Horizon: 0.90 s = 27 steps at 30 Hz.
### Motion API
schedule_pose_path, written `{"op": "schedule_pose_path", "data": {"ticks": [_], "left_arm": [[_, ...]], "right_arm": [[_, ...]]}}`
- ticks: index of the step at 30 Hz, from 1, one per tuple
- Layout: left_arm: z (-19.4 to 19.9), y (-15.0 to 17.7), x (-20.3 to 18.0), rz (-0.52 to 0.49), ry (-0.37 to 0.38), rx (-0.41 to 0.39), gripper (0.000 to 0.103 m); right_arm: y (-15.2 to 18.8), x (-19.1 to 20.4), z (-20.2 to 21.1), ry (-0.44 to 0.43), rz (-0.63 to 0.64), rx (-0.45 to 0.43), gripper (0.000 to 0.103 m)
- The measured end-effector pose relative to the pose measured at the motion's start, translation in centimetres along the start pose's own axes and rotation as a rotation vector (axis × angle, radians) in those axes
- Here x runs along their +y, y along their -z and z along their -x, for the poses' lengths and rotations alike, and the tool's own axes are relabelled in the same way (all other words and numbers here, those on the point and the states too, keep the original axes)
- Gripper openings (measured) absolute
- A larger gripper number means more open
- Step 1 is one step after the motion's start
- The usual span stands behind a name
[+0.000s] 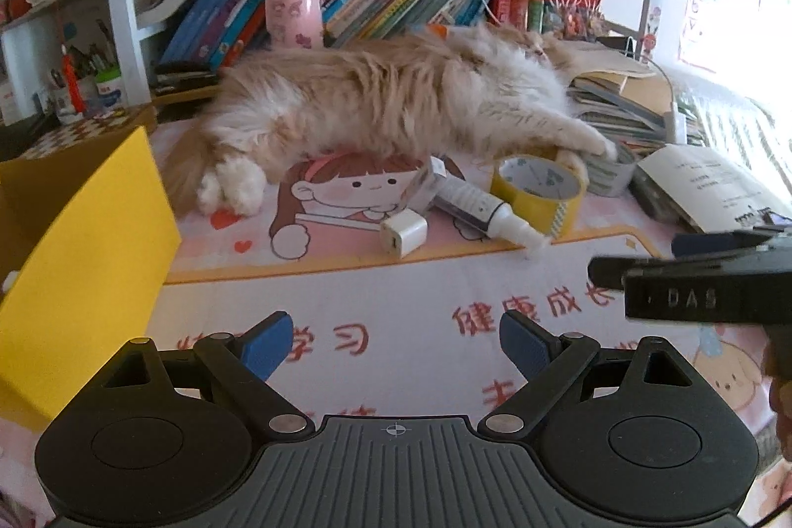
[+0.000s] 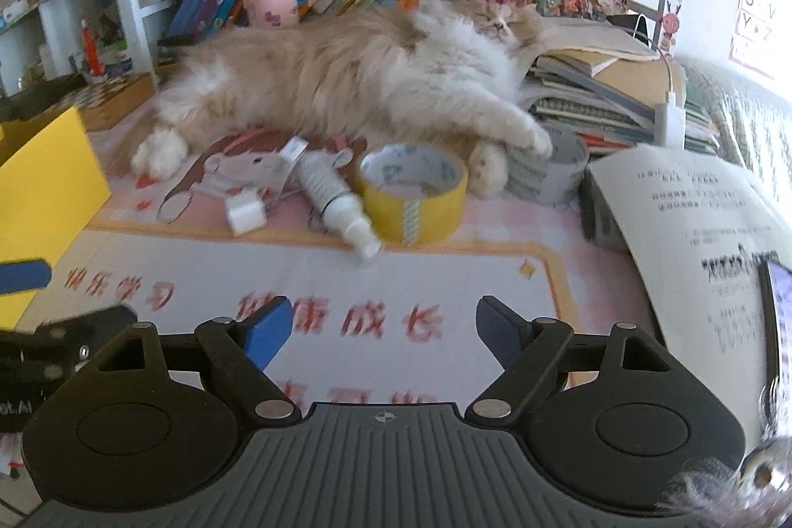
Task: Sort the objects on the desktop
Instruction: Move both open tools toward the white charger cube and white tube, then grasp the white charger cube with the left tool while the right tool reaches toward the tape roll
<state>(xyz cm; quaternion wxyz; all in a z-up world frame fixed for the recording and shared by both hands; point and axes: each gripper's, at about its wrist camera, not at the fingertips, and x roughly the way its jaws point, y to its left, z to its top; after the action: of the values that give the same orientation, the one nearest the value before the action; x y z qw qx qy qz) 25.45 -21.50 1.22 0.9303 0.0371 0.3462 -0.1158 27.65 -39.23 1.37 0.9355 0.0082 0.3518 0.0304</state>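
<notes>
Desktop objects are seen gathered in a short row near the middle of the desk, just in front of a long-haired cat (image 1: 396, 102) stretched across the far half. At the left edge a yellow box (image 1: 84, 261) is stood, its open top turned away from the row. To its right, well apart from it, a white charger cube (image 1: 403, 233) is laid on the pink cartoon desk mat (image 1: 346, 305). Just beside the cube a white spray bottle (image 1: 487, 211) is found lying on its side, its nozzle pointed toward the near edge. The bottle is touched on its right by a yellow tape roll (image 1: 537, 194), set flat with its hole up. Behind that, a grey tape roll (image 2: 549, 171) is partly covered by the cat's front paw. Toward the right edge an open booklet (image 2: 693, 221) is propped over a stack of books.

The near half of the mat, printed with red characters, is left bare from the box across to the booklet. Over it the left gripper (image 1: 396, 345) is held with its jaws wide and nothing between them. The right gripper (image 2: 383, 330) is likewise held over the bare mat, jaws spread wide and gripping nothing.
</notes>
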Motion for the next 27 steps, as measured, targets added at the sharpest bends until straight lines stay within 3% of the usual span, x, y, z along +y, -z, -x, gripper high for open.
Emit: {"op": "schedule_pose_path", "data": {"ticks": [15,22,27], "left_arm": [[-7.0,-3.4,-0.6,0.022,-0.031,0.015,0.091],[-10.5,-4.4,-1.0,0.024,-0.023,0.056,0.073],[-12.3,-4.5,-1.2,0.031,-0.043,0.074,0.068]], "right_arm": [[-4.9,-2.3,-7.7,-0.009,0.017,0.015,0.084],[-5.9,-2.6,-10.3,-0.021,0.025,0.039,0.084],[-6.5,-2.5,-11.6,-0.022,0.031,0.051,0.084]]}}
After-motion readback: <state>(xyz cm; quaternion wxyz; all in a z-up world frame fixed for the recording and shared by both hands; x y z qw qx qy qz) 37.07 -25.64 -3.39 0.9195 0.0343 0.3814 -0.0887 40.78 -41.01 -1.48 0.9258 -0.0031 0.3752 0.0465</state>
